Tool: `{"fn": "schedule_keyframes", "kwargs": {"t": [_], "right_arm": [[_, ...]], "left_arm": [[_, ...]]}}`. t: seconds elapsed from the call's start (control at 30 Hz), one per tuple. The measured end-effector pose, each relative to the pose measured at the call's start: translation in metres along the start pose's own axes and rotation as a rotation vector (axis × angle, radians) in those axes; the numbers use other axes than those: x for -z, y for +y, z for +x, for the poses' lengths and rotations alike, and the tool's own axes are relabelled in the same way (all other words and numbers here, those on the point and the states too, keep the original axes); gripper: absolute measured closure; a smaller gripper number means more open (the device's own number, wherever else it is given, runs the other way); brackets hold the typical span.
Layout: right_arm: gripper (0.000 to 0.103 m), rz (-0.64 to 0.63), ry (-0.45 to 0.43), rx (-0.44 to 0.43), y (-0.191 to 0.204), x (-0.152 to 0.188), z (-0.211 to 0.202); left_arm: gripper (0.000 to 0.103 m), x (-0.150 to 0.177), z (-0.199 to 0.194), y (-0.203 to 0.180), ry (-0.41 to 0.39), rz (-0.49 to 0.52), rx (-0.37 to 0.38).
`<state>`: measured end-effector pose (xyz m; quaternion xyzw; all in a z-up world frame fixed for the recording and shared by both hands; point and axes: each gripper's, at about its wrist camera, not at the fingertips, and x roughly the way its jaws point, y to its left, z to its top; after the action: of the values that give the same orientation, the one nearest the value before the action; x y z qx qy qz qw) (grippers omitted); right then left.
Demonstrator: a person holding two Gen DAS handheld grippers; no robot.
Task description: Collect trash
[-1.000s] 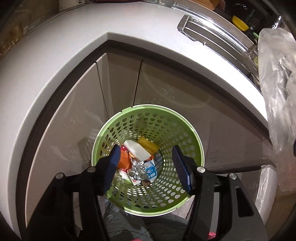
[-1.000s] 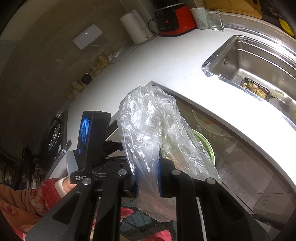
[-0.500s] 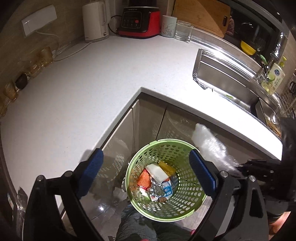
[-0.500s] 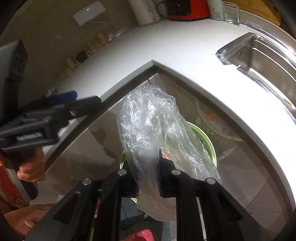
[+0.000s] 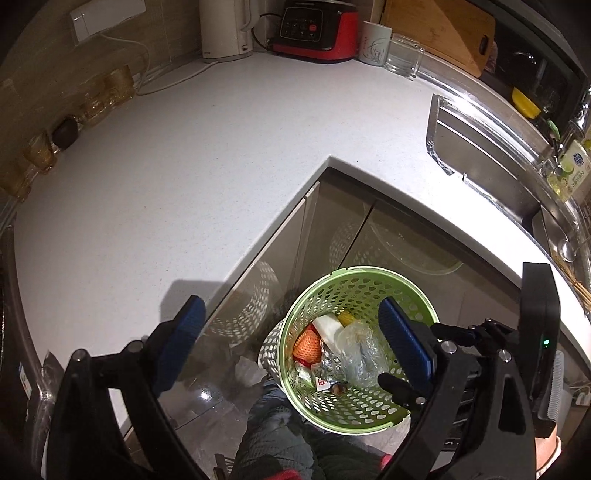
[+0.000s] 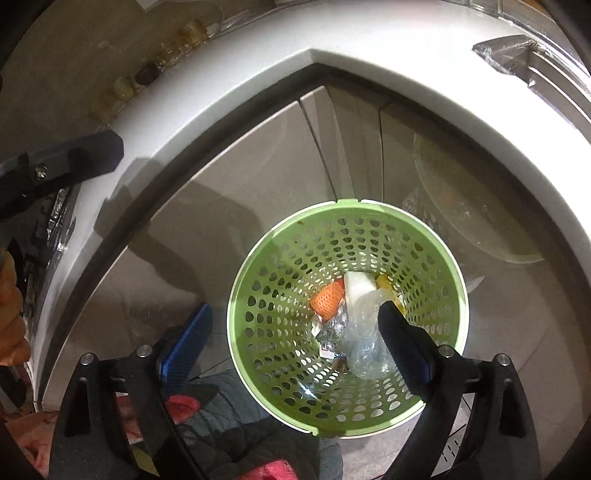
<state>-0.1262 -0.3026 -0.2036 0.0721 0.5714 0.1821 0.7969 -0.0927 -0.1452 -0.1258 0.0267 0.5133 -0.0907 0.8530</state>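
The right gripper (image 6: 295, 347) hangs over the green basket (image 6: 258, 266) and its jaws are opening at this moment; nothing is between them, and the clear plastic bag (image 6: 364, 332) lies inside the basket on top of the other trash, beside the right blue pad. The left gripper (image 5: 291, 339) stands wide open too and holds nothing. To do this step well, I think the right gripper should keep its jaws spread until the thin film is clearly free of the pads, because such a bag is light and clings easily, and then lift straight up so that it does not pull the bag out again. Under the bag I see an orange foam net (image 6: 327, 297), a white packet (image 6: 356, 286), a crumpled foil piece (image 6: 328, 332) and something yellow (image 5: 346, 316). The basket stands on the floor in the inner corner of the cabinets (image 5: 332, 218), under the edge of the white counter (image 5: 184, 166), so the counter edge is the nearest thing to hit when the hands rise. On the counter, well apart from the basket, stand a white kettle (image 5: 225, 27), a red cooker (image 5: 314, 29), a mug (image 5: 375, 42), a glass (image 5: 404, 55) and some amber glasses (image 5: 110, 88); the sink (image 5: 480, 155) is to the right. The counter seems free of trash, so the task may be almost finished. A person's dark quilted clothing (image 6: 236, 417) is just beside the basket's near rim.
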Motion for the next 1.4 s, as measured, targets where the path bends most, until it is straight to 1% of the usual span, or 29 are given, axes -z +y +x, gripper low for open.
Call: {"fn": "schedule_keyframes", "kwargs": {"t": [0.1,0.13,0.23,0.33,0.47,0.57,0.63,0.73,0.83,0.93,1.0,1.13,1.4], "right_arm": [[0.006,0.002,-0.066,0.021,0.005,-0.013,-0.033],[0.002,-0.001,-0.091,0.029,0.008,-0.016,-0.046],[0.002,-0.022,-0.178,0.043,0.021,-0.033,-0.087],[0.002,-0.052,-0.256,0.052,0.033,-0.048,-0.126],[0.002,-0.085,-0.348,0.063,0.049,-0.063,-0.175],[0.002,-0.119,-0.402,0.073,0.062,-0.077,-0.211],[0.002,-0.150,-0.430,0.096,0.072,-0.089,-0.233],[0.002,-0.190,-0.489,0.123,0.086,-0.096,-0.264],[0.002,-0.204,-0.531,0.140,0.094,-0.099,-0.285],[0.002,-0.193,-0.549,0.174,0.097,-0.100,-0.296],[0.002,-0.188,-0.545,0.179,0.098,-0.099,-0.297],[0.002,-0.193,-0.536,0.189,0.102,-0.093,-0.296],[0.002,-0.203,-0.517,0.192,0.100,-0.085,-0.293]], "left_arm": [[0.013,-0.010,-0.020,0.003,-0.044,-0.023,0.002],[0.013,-0.013,-0.029,0.003,-0.066,-0.027,-0.003],[0.012,-0.026,-0.061,0.000,-0.145,-0.016,-0.028],[0.008,-0.040,-0.098,-0.004,-0.229,-0.007,-0.058],[0.008,-0.055,-0.142,-0.006,-0.315,-0.001,-0.085],[0.008,-0.068,-0.174,-0.002,-0.365,-0.026,-0.100],[0.008,-0.074,-0.195,0.003,-0.399,-0.049,-0.102],[0.008,-0.081,-0.224,0.006,-0.459,-0.061,-0.145],[0.008,-0.086,-0.247,0.008,-0.510,-0.064,-0.182],[0.008,-0.085,-0.261,0.009,-0.530,-0.079,-0.192],[0.008,-0.081,-0.265,0.009,-0.532,-0.090,-0.195],[0.008,-0.076,-0.261,0.007,-0.519,-0.106,-0.199],[0.008,-0.069,-0.251,-0.001,-0.490,-0.098,-0.215]]}}
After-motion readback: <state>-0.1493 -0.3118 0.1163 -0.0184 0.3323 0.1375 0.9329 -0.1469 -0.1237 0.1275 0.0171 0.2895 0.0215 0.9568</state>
